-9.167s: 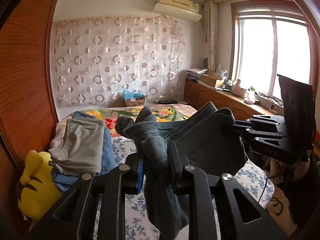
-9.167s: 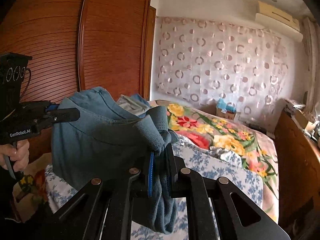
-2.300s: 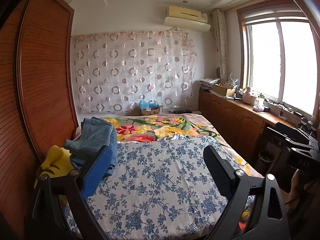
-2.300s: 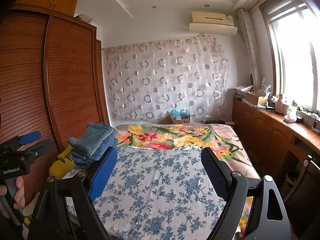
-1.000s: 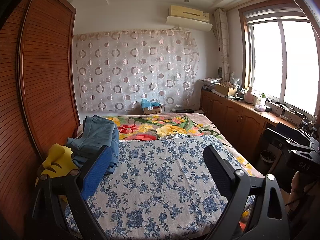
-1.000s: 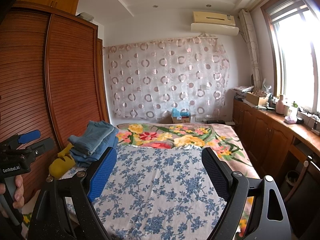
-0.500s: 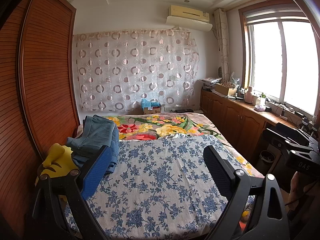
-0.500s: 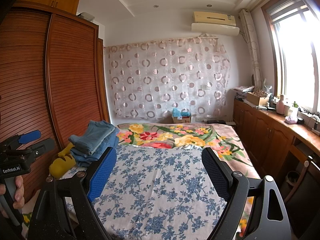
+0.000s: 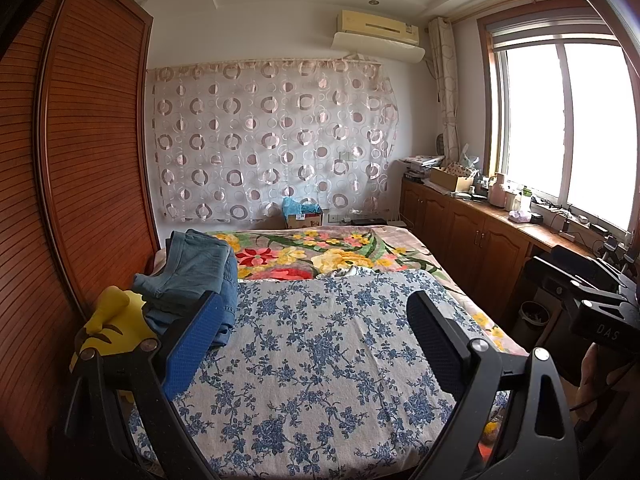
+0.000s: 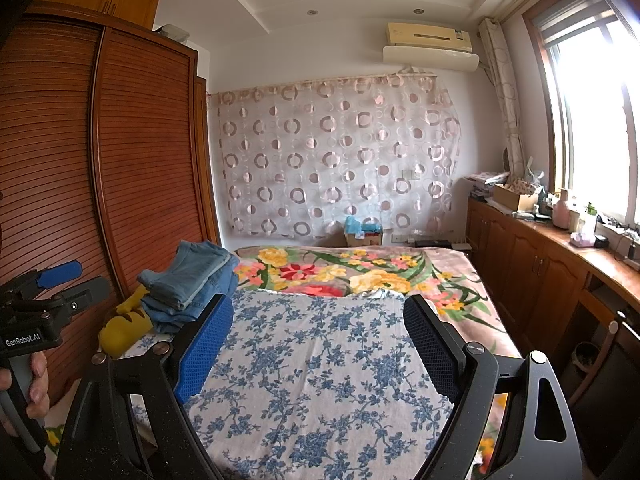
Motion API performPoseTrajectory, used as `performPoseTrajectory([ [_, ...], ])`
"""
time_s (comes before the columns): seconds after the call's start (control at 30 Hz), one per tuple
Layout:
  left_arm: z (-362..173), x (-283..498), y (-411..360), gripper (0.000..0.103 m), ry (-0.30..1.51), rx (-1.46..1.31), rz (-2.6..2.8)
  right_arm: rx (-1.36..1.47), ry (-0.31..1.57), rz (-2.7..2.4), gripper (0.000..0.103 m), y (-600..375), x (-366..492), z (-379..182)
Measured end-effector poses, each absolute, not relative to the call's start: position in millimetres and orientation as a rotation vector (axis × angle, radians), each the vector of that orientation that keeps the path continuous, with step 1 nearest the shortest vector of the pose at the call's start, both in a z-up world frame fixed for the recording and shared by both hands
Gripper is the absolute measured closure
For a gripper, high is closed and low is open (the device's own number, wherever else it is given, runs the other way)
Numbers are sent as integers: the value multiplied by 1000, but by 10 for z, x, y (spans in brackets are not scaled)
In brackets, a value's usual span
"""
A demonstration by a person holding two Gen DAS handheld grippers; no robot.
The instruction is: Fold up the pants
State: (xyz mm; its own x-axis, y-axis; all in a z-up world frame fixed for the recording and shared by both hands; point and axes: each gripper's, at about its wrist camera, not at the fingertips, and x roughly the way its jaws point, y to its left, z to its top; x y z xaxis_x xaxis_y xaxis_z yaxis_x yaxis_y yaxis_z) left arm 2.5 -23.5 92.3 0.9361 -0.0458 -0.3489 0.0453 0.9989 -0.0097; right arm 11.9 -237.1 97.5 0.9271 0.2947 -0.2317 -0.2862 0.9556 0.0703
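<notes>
Hovering above the near end of the bed, the left gripper (image 9: 312, 344) and the right gripper (image 10: 318, 346) both stand with jaws spread wide and nothing between the pads. Under them lies the white bedspread printed with blue flowers (image 9: 320, 360), flat and bare of any garment.

The task's thing, a stack of folded blue denim pants (image 9: 196, 276), sits at about ten o'clock from the left gripper, at the bed's left edge beside the brown slatted wooden wardrobe (image 9: 80, 200). A greyer-blue pair lies on top of the stack, darker denim beneath. In the right wrist view the same stack (image 10: 192, 280) shows at about ten o'clock too, touching a yellow plush toy (image 10: 120, 328) that lies just nearer the camera. Beyond the blue-flowered spread, at twelve o'clock, a blanket with red and yellow flowers (image 9: 320, 256) covers the far half of the bed.

As I judge it, the folding step is done: the pants lie squared and stacked, and neither gripper touches cloth. No unfolded pair can be seen on the bed. The next move, if more pants wait out of view, would call for fetching one and spreading it on the bare spread; otherwise the task looks finished and both grippers need only rest.
</notes>
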Motion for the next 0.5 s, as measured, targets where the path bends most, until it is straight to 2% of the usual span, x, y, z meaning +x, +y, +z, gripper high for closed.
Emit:
performPoseTrajectory([
  [0.5,926,24,-232,9,357,-2,-46,36,242,301,15,-2384,127,973],
])
